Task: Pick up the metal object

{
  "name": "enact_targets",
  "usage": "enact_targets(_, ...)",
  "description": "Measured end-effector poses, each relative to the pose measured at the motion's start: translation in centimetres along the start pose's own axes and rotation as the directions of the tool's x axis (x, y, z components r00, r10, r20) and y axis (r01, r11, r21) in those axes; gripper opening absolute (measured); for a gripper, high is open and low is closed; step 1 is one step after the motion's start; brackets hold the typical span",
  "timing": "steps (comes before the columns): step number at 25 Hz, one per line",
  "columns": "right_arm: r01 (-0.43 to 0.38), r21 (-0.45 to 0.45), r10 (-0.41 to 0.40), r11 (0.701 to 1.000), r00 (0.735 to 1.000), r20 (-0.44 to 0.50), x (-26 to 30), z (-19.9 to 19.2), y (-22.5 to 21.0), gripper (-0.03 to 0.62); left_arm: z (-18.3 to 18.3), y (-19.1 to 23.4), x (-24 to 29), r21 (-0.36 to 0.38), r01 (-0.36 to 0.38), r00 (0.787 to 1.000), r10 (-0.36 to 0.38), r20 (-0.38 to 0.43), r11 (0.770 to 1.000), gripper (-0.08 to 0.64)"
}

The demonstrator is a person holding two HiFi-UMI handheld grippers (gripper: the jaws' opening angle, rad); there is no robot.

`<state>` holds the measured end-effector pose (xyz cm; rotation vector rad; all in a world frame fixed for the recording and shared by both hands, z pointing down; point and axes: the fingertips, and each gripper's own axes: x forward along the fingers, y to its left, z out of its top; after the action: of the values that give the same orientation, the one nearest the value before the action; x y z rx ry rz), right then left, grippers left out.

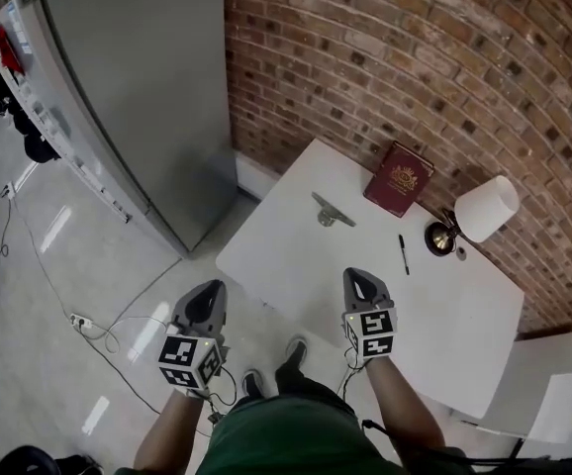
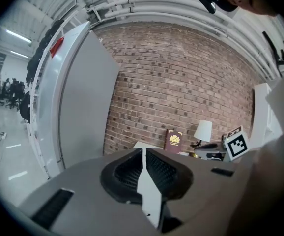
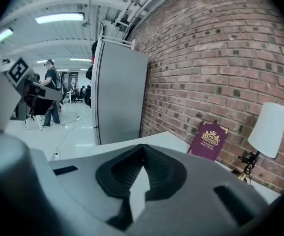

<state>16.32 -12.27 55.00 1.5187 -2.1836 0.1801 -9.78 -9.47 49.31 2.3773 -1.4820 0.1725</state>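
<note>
The metal object (image 1: 332,211) is a small grey bracket with a flat base lying on the white table (image 1: 296,265), near its far left part. Both grippers hang short of it on the near side. My right gripper (image 1: 358,275) is over the table's near edge, jaws shut with nothing between them (image 3: 142,146). My left gripper (image 1: 207,287) is off the table over the floor, also shut and holding nothing (image 2: 143,150). Neither gripper view shows the metal object.
A maroon book (image 1: 399,178) leans on the brick wall (image 1: 415,57). A black pen (image 1: 403,253) and a lamp with a white shade (image 1: 484,211) are to the right. A tall grey cabinet (image 1: 138,87) stands left; cables (image 1: 98,325) lie on the floor.
</note>
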Motion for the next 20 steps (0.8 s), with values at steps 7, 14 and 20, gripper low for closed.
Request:
enact_targets(7,-0.048,-0.019,0.047,0.999,0.998,-0.039,6.0,-1.0,-4.4,0.003,0.9,-0.7,4.8,-0.012,-0.071,0.997,0.07,-0.037,0.997,0.02)
enact_targets(14,-0.098,-0.061,0.092,0.993,0.991,-0.096,12.2,-2.3,-6.4,0.005,0.8,-1.2,7.4,-0.014,-0.129,0.99,0.128,-0.062,0.992,0.02)
enact_targets(20,-0.104,-0.167,0.073,0.98,0.981,-0.179,16.5,-3.8,-7.2,0.063,0.9,-0.1,7.8,-0.004,-0.167,0.982,0.167,-0.086,0.986,0.02)
